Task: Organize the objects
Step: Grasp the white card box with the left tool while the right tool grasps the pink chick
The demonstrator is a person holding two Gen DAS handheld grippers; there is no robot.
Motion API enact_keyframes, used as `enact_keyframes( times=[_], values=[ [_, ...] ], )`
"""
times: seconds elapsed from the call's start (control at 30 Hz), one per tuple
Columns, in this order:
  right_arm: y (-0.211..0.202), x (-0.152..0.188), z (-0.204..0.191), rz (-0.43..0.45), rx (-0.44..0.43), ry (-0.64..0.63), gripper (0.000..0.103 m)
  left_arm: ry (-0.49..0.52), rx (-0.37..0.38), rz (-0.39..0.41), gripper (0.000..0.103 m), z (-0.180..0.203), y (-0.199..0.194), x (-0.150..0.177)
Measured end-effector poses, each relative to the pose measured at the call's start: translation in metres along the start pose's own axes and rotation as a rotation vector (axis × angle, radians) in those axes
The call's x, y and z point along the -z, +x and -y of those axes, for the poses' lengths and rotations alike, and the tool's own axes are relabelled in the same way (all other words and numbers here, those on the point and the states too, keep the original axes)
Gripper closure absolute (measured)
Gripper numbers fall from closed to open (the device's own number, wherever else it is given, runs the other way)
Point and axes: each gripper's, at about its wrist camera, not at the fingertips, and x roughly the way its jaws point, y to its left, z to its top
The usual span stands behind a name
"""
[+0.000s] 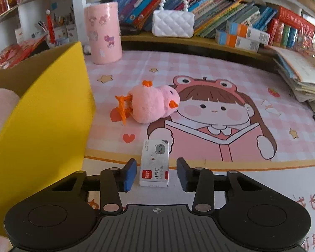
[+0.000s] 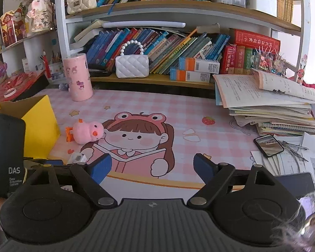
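Note:
A small white staple box (image 1: 154, 163) lies on the desk mat between the blue pads of my left gripper (image 1: 156, 175), which is open around it with gaps on both sides. The box also shows in the right wrist view (image 2: 77, 158). A pink plush chick (image 1: 152, 105) with orange feet lies on its side beyond the box, next to a yellow cardboard box (image 1: 44, 126) at the left. My right gripper (image 2: 152, 167) is open and empty above the mat's front edge. The chick (image 2: 87, 132) and yellow box (image 2: 40, 124) lie to its left.
A pink cylinder container (image 1: 103, 33) and a white quilted purse (image 1: 173, 23) stand at the back by the bookshelf. A stack of books and papers (image 2: 271, 107) and a phone (image 2: 268, 146) lie at the right. Something pink lies inside the yellow box (image 1: 0, 105).

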Motion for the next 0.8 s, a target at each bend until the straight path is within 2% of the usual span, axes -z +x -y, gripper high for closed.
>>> enact_keyframes(
  times=[0.07, 0.2, 0.4, 0.5, 0.63, 0.8],
  values=[
    [0.001, 0.0, 0.002, -0.004, 0.002, 0.006, 0.019, 0.015, -0.005, -0.013, 0.075, 0.001, 0.005, 0.001],
    [0.005, 0.0, 0.004, -0.01, 0.001, 0.017, 0.019, 0.04, 0.007, -0.006, 0.075, 0.0, 0.002, 0.003],
    [0.02, -0.006, -0.001, -0.017, -0.042, 0.032, 0.018, 0.063, 0.087, 0.032, 0.075, -0.008, -0.037, 0.008],
    [0.04, -0.014, -0.007, -0.038, -0.093, 0.03, 0.017, 0.062, 0.122, 0.02, 0.075, -0.015, -0.056, 0.015],
    [0.076, -0.025, -0.032, -0.065, -0.197, -0.036, 0.015, 0.065, 0.151, 0.017, 0.075, -0.023, -0.078, 0.026],
    [0.12, -0.032, -0.076, -0.065, -0.304, -0.161, 0.002, 0.058, 0.152, 0.02, 0.075, -0.036, -0.098, 0.038]
  ],
)
